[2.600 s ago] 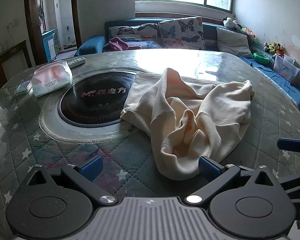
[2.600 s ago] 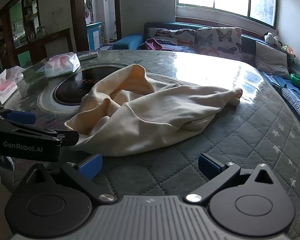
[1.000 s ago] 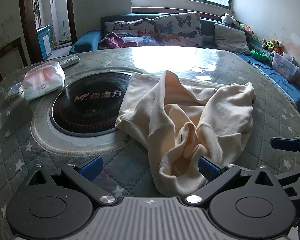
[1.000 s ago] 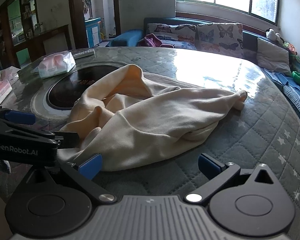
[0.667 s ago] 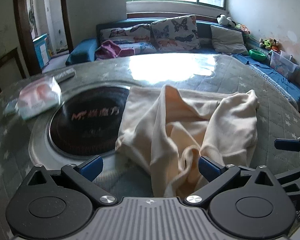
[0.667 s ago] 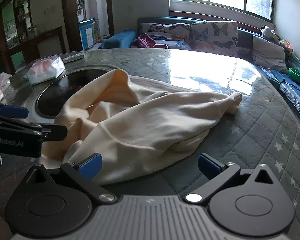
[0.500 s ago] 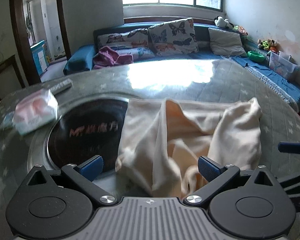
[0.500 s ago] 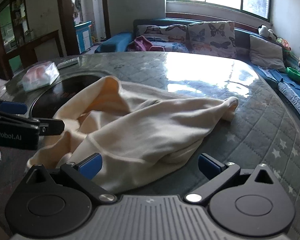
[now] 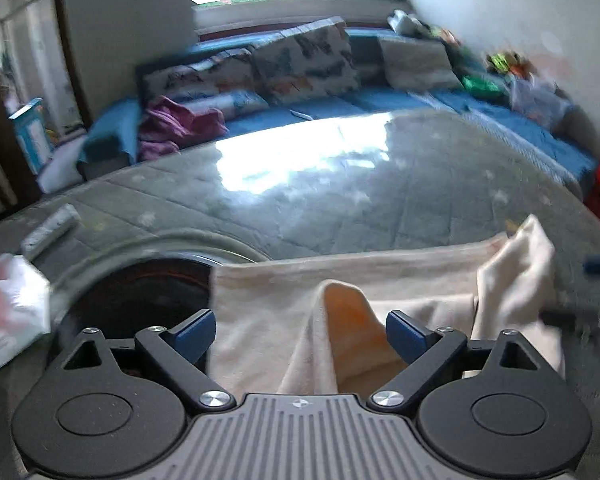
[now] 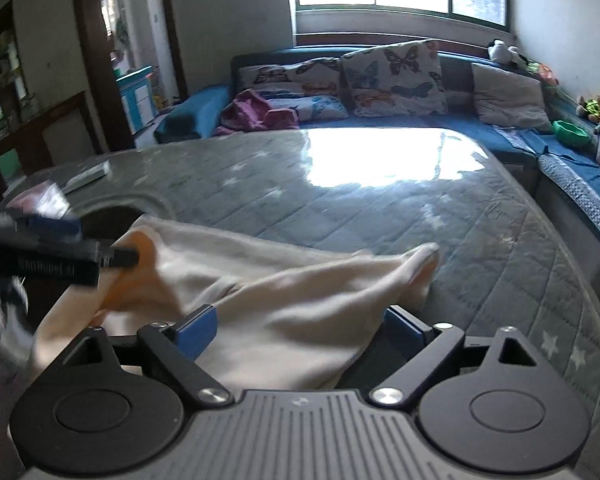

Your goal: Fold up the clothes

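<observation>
A crumpled cream garment (image 9: 380, 280) lies on the quilted table (image 9: 340, 208), with a raised fold showing its orange-tinted inside. My left gripper (image 9: 300, 334) straddles that fold; its jaws are closing, and the blue pads stand clear of the cloth. My right gripper (image 10: 300, 328) hangs over the garment (image 10: 284, 280) near its right end. Its jaws are also closing with cloth between them, not pinched. The left gripper's fingers (image 10: 76, 254) show at the left of the right wrist view, by the orange fold.
A black round hob (image 9: 140, 292) is set into the table left of the garment. A tissue pack (image 9: 8, 312) and a remote (image 9: 50, 226) lie further left. Beyond the bare, glossy far half of the table (image 10: 380, 208) stands a blue sofa with cushions (image 10: 380, 68).
Both grippers have moved forward over the garment, which now sits between each pair of jaws. Both pairs of jaws have narrowed a little. The garment itself lies as before.
</observation>
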The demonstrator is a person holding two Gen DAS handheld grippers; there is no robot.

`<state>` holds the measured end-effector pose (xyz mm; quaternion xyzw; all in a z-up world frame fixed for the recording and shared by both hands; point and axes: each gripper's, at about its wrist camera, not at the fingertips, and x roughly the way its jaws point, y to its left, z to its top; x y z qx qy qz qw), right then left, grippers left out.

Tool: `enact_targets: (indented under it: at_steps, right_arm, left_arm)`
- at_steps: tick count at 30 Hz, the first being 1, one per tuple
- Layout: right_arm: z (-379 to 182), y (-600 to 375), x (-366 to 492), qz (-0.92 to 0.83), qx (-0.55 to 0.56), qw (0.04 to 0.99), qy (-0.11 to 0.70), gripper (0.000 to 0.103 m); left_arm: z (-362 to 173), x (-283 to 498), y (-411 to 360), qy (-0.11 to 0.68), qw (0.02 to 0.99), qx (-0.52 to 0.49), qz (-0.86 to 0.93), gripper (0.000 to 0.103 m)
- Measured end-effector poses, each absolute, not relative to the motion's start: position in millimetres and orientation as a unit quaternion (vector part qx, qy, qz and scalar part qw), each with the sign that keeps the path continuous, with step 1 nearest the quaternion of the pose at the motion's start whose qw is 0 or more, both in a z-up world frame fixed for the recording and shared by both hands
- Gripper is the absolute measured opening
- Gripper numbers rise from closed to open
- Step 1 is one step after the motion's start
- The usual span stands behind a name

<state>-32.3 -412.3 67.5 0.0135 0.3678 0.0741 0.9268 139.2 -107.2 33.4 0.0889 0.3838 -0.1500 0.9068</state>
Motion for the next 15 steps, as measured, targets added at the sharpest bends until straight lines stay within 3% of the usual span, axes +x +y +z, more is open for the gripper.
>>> enact_targets:
  at_steps: [4,6,7,9,11,15]
  right_arm:
    - [66,-432,-9,0.048,0.021,0.928,0.368,0.085]
    - [63,-443,2,0.030,0.026,0.927,0.372,0.080]
    - [61,-448,6,0.024,0.031,0.926,0.376,0.079]
    - [58,-456,13,0.020,0.044,0.923,0.382,0.072]
    - [58,-456,14,0.030,0.047,0.924,0.379,0.068]
    - [61,-442,14,0.063,0.043,0.925,0.372,0.064]
  left_arm:
    - [19,150,-114,0.399,0.897,0.090,-0.165,0.077]
    - [15,151,-113,0.401,0.895,0.082,-0.177,0.056]
    - [14,152,-113,0.402,0.894,0.077,-0.183,0.051]
    - [10,153,-112,0.403,0.892,0.068,-0.195,0.025]
    - [11,150,-111,0.394,0.895,0.063,-0.200,0.014]
    - [20,140,-102,0.372,0.905,0.045,-0.201,0.008]
